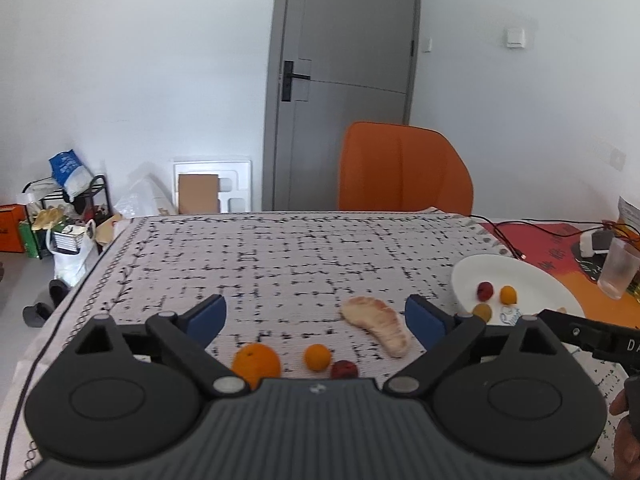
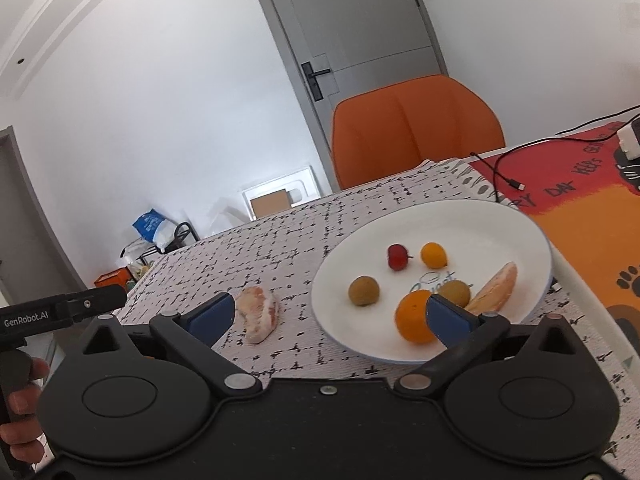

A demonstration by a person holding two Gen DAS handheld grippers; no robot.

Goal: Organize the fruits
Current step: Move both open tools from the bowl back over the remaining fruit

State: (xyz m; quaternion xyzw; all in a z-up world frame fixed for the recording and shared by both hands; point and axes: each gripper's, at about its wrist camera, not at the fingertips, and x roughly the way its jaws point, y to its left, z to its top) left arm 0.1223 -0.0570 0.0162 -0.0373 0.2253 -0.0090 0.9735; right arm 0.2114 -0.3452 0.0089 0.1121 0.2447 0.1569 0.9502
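Nearest the left gripper [image 1: 316,320], jaws spread and empty, an orange [image 1: 256,363], small orange fruit [image 1: 317,357] and red fruit [image 1: 344,369] wait on the table [image 1: 280,256]; the peeled segment [image 1: 378,324] lies beyond. At two o'clock the plate [image 2: 500,224] holds sorted fruit beneath the right gripper [image 2: 330,314], also spread. Next, I judge, comes closing on a loose fruit.

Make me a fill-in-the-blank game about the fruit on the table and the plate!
1. The plate holding the fruit is coloured ____.
2. The chair behind the table is coloured ____.
3. Next to the plate, a peeled pomelo piece lies on the ____.
4. The left gripper and the right gripper both have their jaws ____.

Missing words: white; orange; tablecloth; open
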